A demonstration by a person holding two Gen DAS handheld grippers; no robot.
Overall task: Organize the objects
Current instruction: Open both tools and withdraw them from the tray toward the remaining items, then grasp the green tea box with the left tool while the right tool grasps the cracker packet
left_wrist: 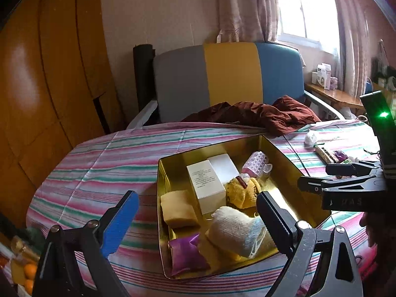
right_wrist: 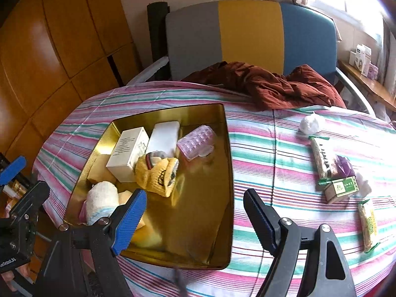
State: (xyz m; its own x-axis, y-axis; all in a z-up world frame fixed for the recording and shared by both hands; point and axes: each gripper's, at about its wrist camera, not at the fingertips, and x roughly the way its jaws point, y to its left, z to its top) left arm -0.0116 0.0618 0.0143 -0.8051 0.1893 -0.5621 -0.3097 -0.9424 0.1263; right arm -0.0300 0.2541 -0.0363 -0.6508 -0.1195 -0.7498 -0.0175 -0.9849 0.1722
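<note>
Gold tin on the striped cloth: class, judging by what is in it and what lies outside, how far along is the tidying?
Done: the gold tin holds two white boxes, a yellow knit toy, a white sock and a purple sachet. In hand: nothing; the left gripper and right gripper are both open. Left: snack bars, a small green box and a white ball on the cloth.

Striped-cloth table point(right_wrist: 259, 153) with gold tin point(right_wrist: 224, 163), brown garment point(right_wrist: 272, 86), snack packets point(right_wrist: 321, 160), white wad point(right_wrist: 309, 123).
</note>
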